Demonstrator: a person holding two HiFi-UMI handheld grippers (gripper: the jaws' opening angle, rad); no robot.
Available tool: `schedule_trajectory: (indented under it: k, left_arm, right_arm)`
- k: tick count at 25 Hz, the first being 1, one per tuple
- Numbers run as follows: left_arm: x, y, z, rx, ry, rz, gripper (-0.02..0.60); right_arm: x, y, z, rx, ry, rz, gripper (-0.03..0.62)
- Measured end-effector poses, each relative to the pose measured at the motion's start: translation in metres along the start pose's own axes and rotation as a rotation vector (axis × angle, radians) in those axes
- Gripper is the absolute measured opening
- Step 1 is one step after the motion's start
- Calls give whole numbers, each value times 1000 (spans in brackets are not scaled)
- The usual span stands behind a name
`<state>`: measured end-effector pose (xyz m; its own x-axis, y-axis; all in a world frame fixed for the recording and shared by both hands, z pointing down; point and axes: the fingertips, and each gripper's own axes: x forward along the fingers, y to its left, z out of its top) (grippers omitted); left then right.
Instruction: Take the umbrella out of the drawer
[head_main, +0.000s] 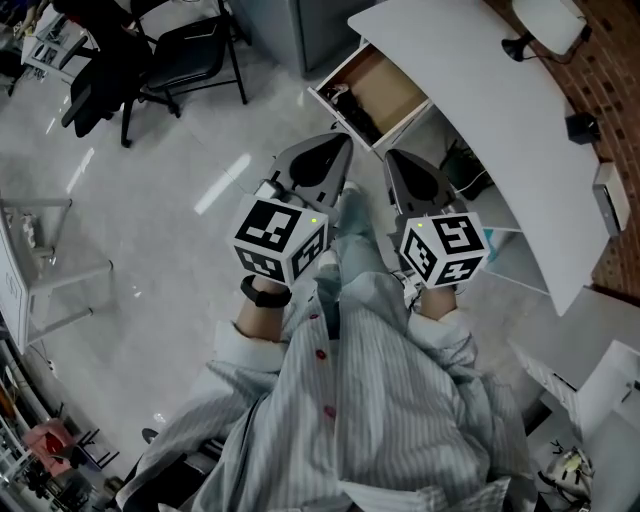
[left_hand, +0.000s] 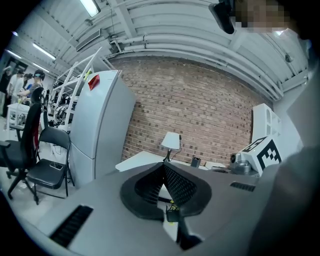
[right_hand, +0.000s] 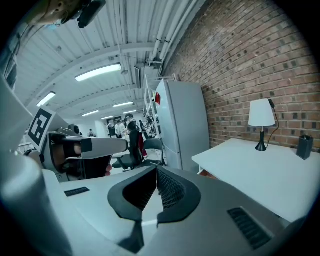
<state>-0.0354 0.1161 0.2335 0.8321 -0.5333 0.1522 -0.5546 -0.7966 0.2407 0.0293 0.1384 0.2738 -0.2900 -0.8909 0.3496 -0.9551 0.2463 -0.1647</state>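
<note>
In the head view an open drawer (head_main: 385, 88) with a wooden bottom sticks out from under the white desk (head_main: 470, 110). A dark object (head_main: 352, 108) lies at its near end; I cannot tell whether it is the umbrella. My left gripper (head_main: 343, 142) and right gripper (head_main: 392, 160) are held side by side in front of the person's striped shirt, short of the drawer and pointing towards it. In the left gripper view the left gripper (left_hand: 163, 165) has its jaws together with nothing between them. The right gripper (right_hand: 156, 169) is likewise shut and empty in its own view.
A black office chair (head_main: 190, 50) stands on the shiny floor at the upper left. A tall grey fridge (left_hand: 97, 125) stands beside the desk. A white lamp (left_hand: 171, 142) sits on the desk (right_hand: 260, 175) against the brick wall (right_hand: 250, 60). Small devices lie at the desk's far edge.
</note>
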Motion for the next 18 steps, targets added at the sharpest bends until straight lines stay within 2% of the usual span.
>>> schedule_trajectory:
  k: [6, 18]
  left_arm:
    - [38, 39, 14, 2, -7, 26, 9]
    - [146, 102, 58, -9, -21, 88, 9]
  right_arm:
    - [47, -26, 16, 2, 3, 15, 35]
    - [140, -107, 69, -18, 40, 83, 35]
